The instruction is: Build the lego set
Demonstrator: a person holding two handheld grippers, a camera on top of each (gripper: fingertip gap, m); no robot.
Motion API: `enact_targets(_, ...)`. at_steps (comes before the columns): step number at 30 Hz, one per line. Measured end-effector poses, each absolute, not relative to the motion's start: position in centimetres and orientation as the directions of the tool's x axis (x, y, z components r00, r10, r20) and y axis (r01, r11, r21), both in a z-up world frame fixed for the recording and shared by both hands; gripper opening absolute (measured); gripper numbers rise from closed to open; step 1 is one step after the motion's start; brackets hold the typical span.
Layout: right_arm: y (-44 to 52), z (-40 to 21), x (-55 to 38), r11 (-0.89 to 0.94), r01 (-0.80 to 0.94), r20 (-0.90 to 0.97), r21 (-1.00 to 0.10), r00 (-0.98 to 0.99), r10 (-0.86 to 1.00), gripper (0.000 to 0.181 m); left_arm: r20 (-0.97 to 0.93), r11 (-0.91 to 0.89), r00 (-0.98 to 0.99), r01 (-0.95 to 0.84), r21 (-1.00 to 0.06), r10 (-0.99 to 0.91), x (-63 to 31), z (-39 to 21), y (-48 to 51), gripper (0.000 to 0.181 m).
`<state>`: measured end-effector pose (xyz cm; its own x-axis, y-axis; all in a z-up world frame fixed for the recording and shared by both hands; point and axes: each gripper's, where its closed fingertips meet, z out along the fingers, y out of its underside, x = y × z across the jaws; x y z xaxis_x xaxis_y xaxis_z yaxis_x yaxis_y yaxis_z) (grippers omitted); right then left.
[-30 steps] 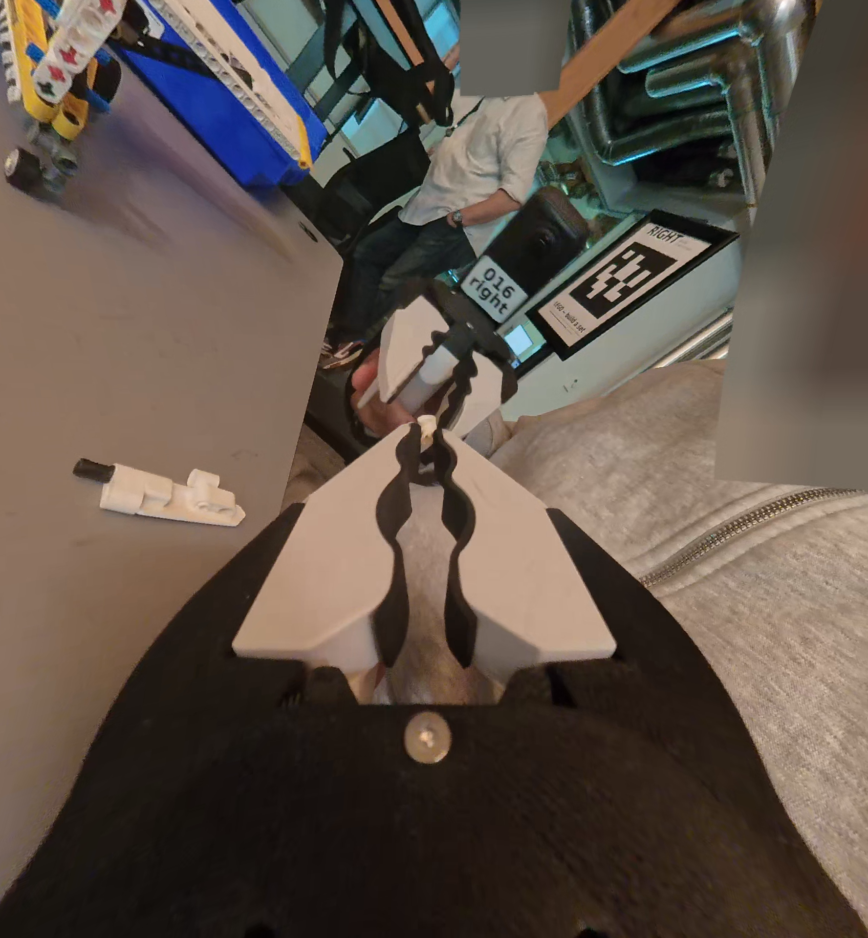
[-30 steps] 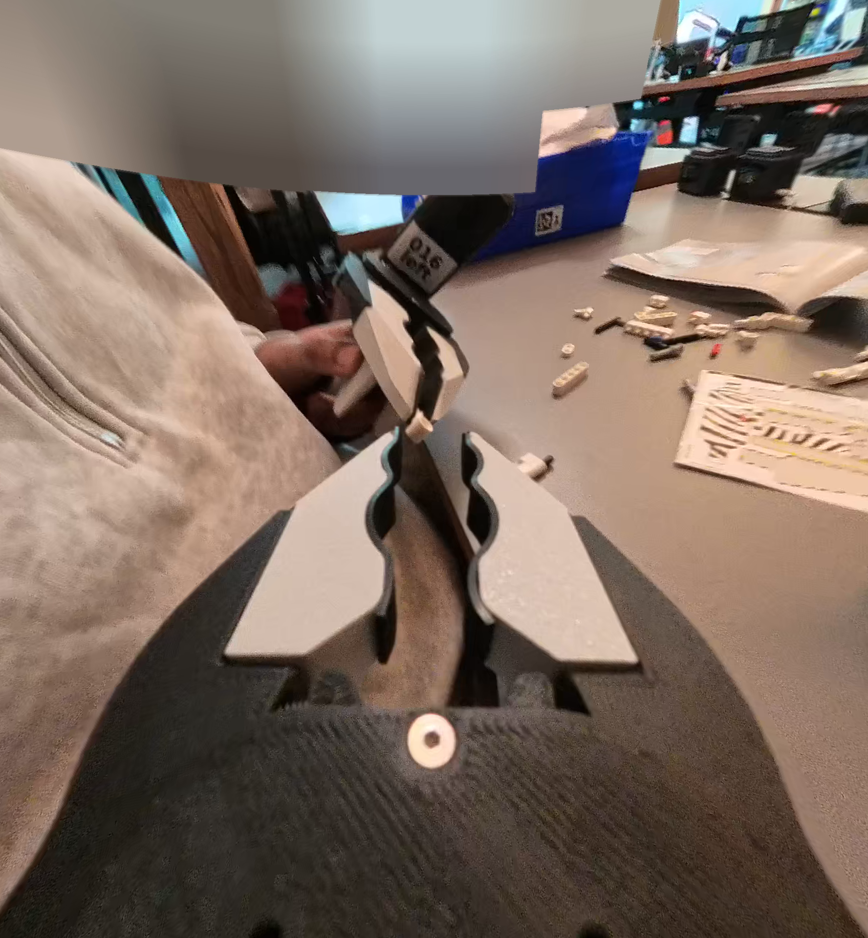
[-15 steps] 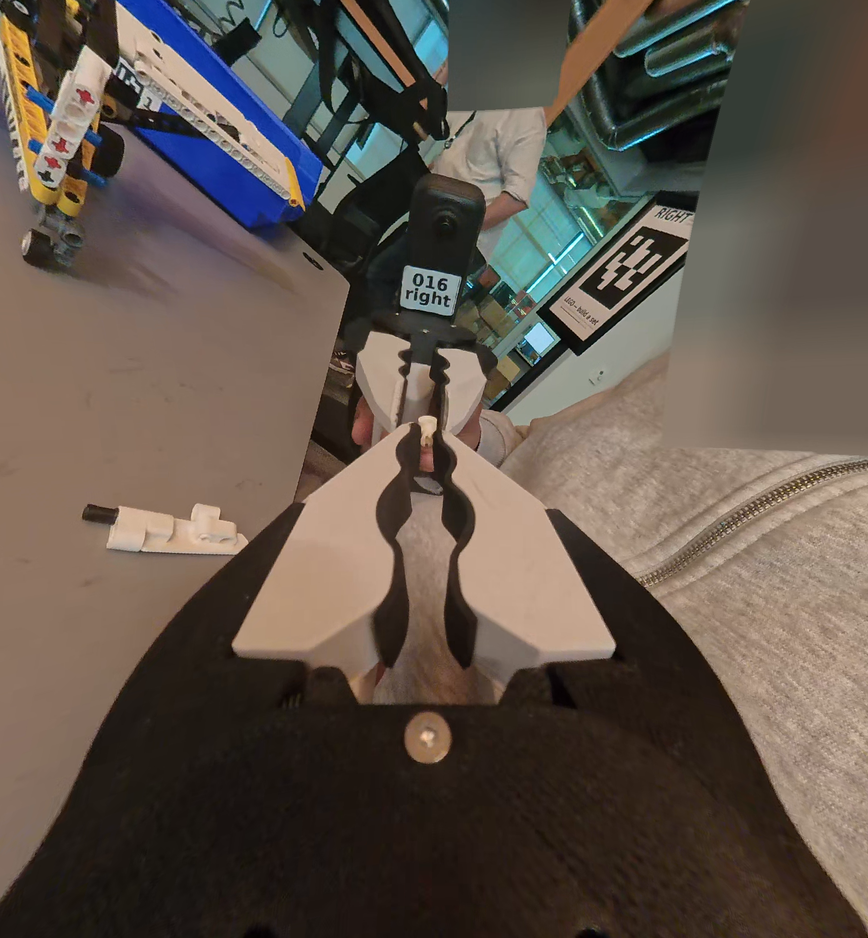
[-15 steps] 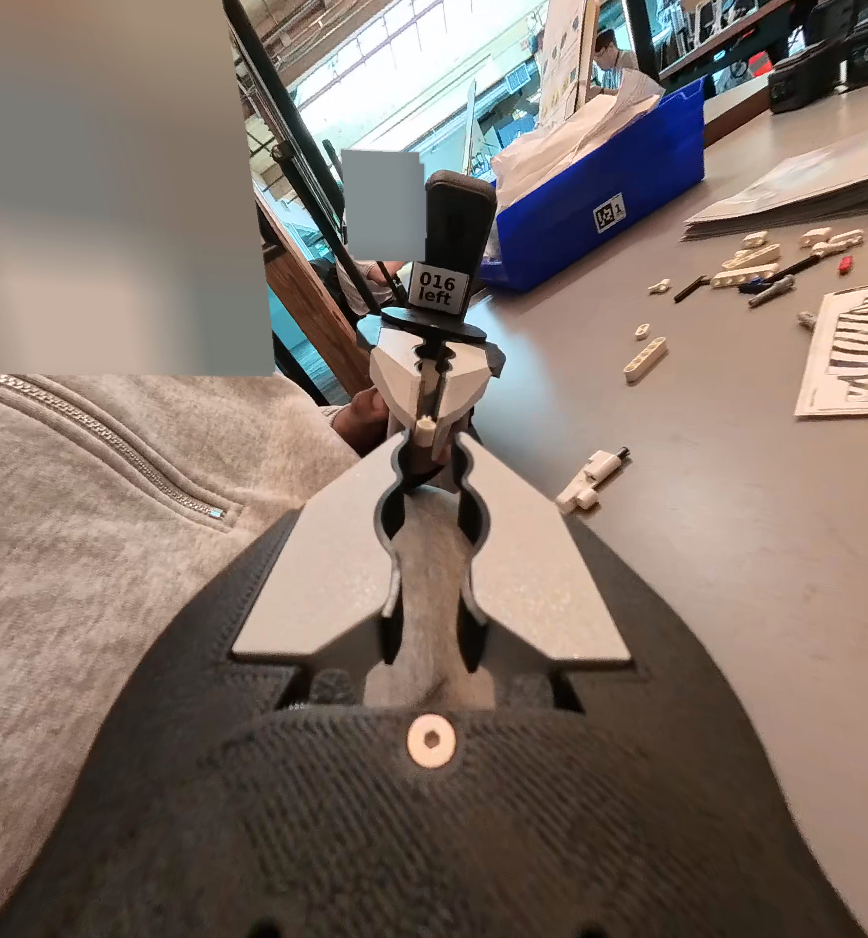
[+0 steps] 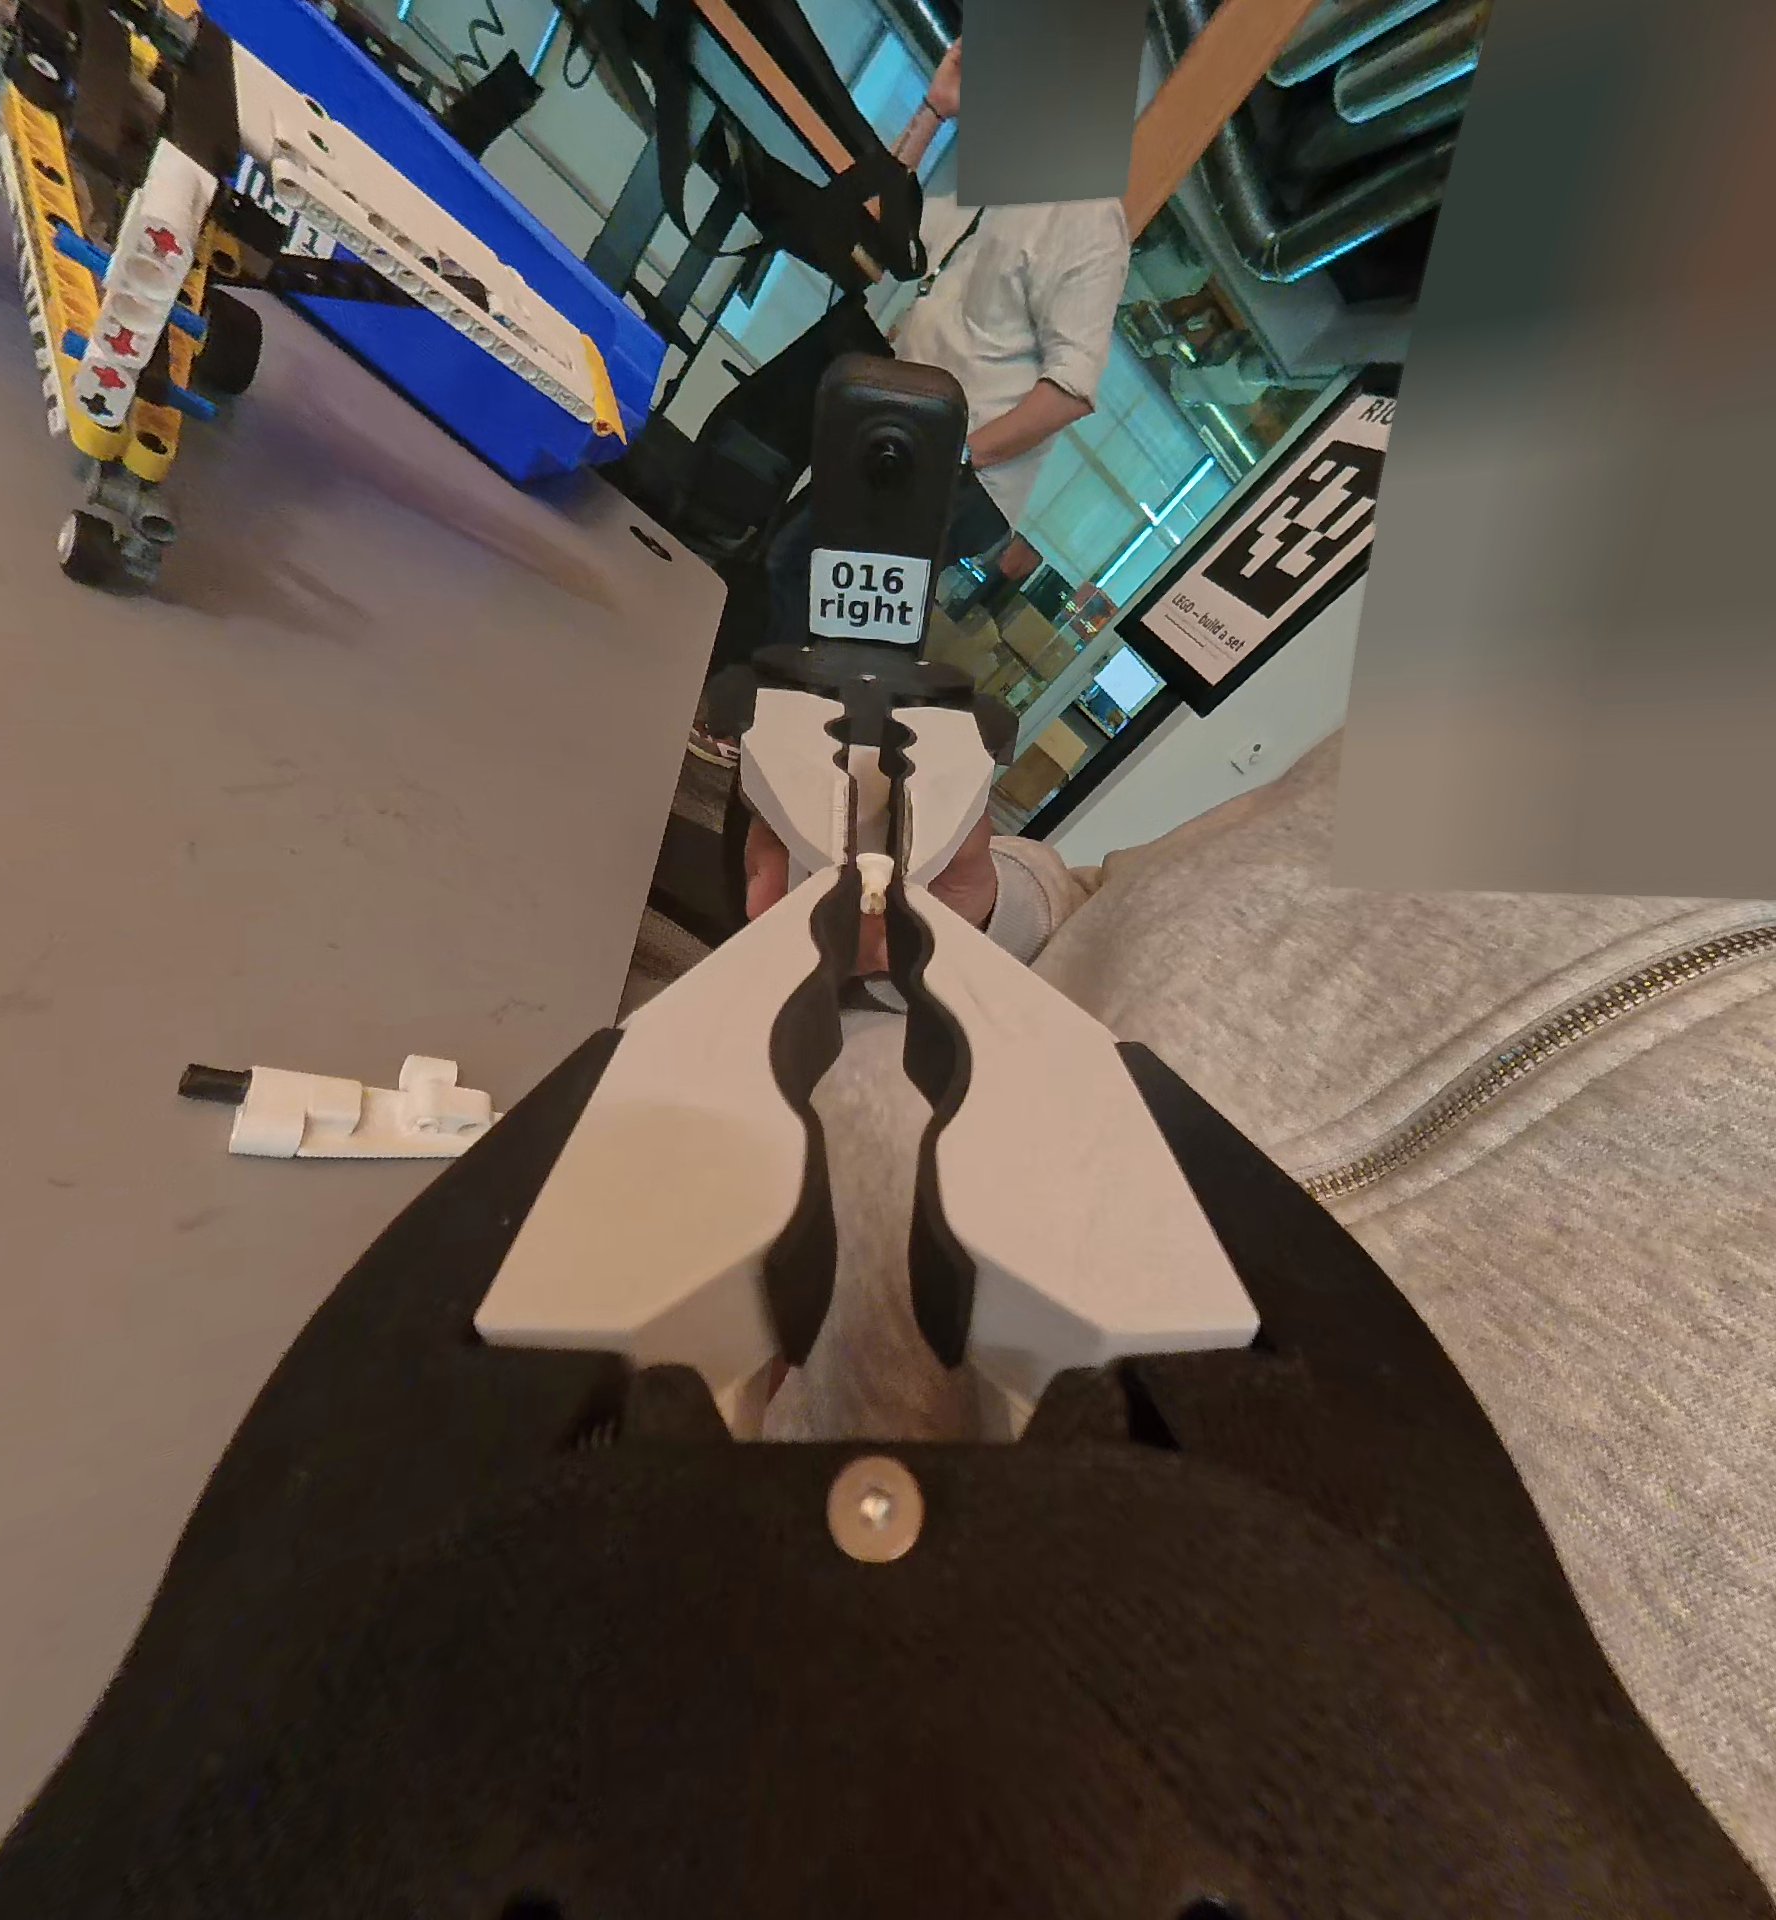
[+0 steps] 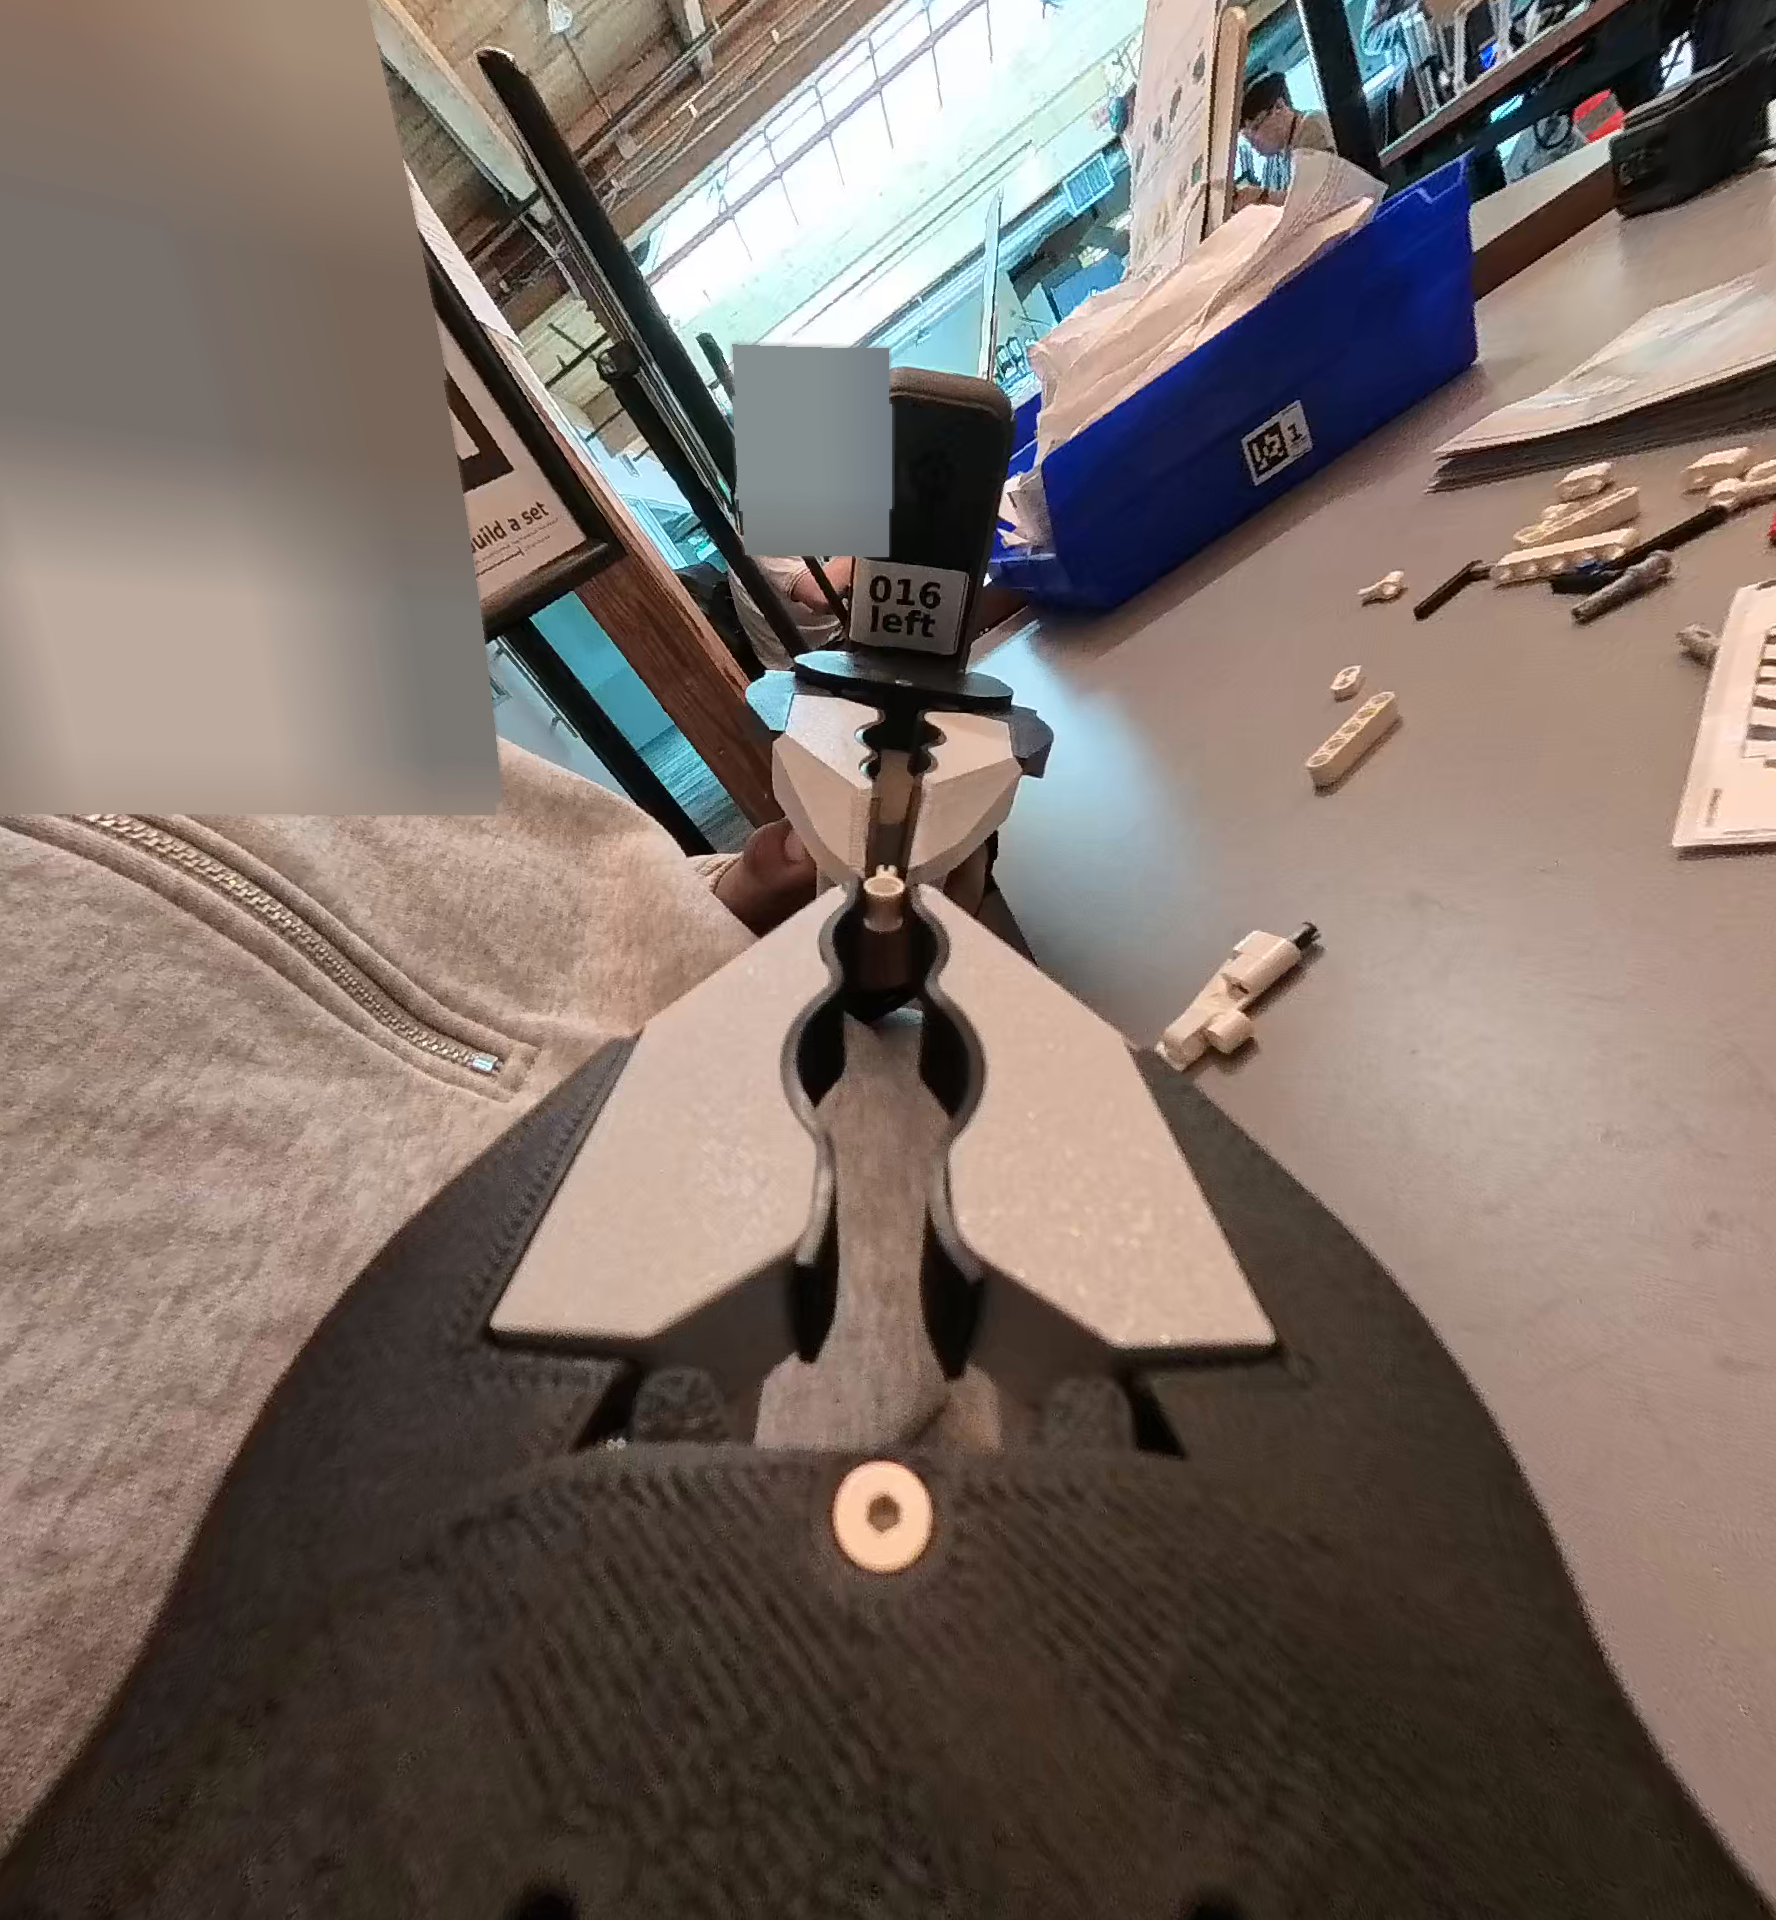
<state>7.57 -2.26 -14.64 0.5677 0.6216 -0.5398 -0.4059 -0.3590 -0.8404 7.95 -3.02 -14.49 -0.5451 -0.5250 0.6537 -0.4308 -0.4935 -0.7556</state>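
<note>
Left wrist view: your left tool [image 5: 868, 896] is nearly closed, pinching a small white peg [image 5: 872, 879] at its tips, off the desk [image 5: 292, 779] edge in front of your grey sweater [image 5: 1486, 1195]. Your right tool [image 6: 882, 902] faces it tip to tip, nearly closed around that peg [image 6: 882, 896]. A white lego assembly [image 5: 354, 1110] lies on the desk nearby.

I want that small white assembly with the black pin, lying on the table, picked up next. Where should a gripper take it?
Probably across the long white body of the white assembly, jaws closing on its two long sides, coming from above. It lies flat on the grey table, and the black pin at one end looks too short to grip.
</note>
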Motion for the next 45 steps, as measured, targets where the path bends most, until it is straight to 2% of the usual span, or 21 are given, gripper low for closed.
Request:
enact_targets(10,-2.1,-14.9,7.5,-0.379,-0.393,-0.546,-0.838,0.575,0.61,0.005,0.657,-0.513,-0.538,-0.414,-0.751,-0.527,8.1,-14.4,-2.8,0.003)
enact_targets(13,-1.8,-15.2,8.2,-0.397,-0.401,-0.564,-0.826,0.596,0.572,0.005,0.637,-0.502,-0.499,-0.394,-0.77,-0.587,8.3,-14.8,-2.0,0.015)
enact_targets(18,-1.0,-17.6,10.1,-0.524,-0.437,-0.669,-0.731,0.608,0.427,0.005,0.463,-0.298,-0.28,-0.474,-0.829,-0.841,8.9,-19.0,0.6,0.044)
enact_targets(23,-0.3,-20.2,10.3,-0.673,-0.416,-0.743,-0.612,0.595,0.307,0.005,0.23,-0.095,-0.175,-0.561,-0.823,-0.957,9.5,-22.0,1.5,0.055)
enact_targets(29,0.6,-21.3,9.8,-0.758,-0.374,-0.769,-0.535,0.587,0.253,0.005,0.022,0.084,-0.165,-0.605,-0.791,-0.986,9.6,-23.3,1.7,0.057)
enact_targets(38,-0.9,-22.2,8.5,-0.836,-0.324,-0.782,-0.443,0.596,0.183,0.006,-0.043,0.184,-0.262,-0.541,-0.821,-0.964,9.0,-23.1,0.4,0.042)
enact_targets(45,-2.4,-22.3,9.4,-0.825,-0.374,-0.781,-0.423,0.613,0.123,0.006,-0.033,0.194,-0.318,-0.49,-0.85,-0.948,9.2,-22.7,-0.6,0.05)
